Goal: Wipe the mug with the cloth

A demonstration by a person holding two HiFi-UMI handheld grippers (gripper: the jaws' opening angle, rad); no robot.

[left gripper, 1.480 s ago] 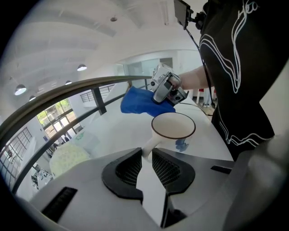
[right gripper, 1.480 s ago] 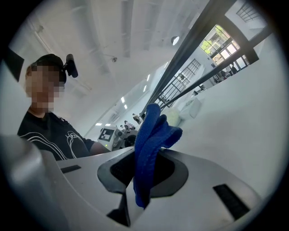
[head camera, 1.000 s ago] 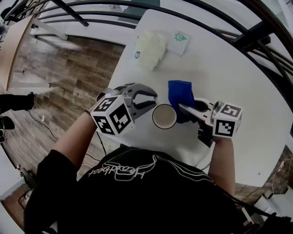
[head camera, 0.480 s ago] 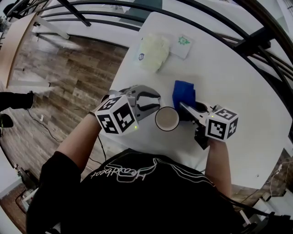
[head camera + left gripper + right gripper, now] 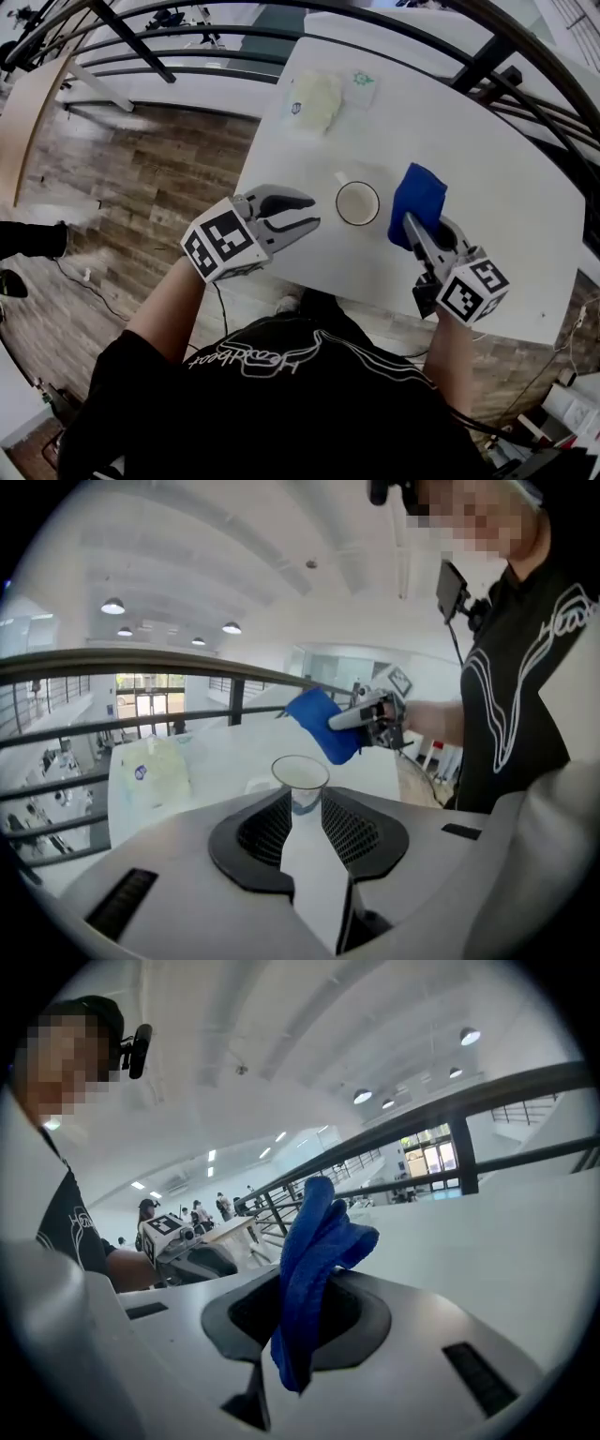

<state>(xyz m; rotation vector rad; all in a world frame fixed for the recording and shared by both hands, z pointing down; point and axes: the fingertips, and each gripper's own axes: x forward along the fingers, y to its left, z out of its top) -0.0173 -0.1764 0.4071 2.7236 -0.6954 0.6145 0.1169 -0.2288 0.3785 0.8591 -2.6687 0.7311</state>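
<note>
A white mug stands upright on the white table; in the left gripper view the mug sits just ahead of the jaws. My left gripper is to the mug's left, a short gap away. Its jaws are opening and nothing is between them. My right gripper is shut on a blue cloth, held up to the right of the mug and apart from it. The cloth hangs bunched out of the right jaws.
A pale plastic pack and a small white card with green print lie at the table's far end. Dark railings run behind the table. The table's near edge is by the person's body; wooden floor lies to the left.
The left gripper's jaws have spread and it now stands clear of the mug. The right gripper has carried the cloth away from the mug to the right.
</note>
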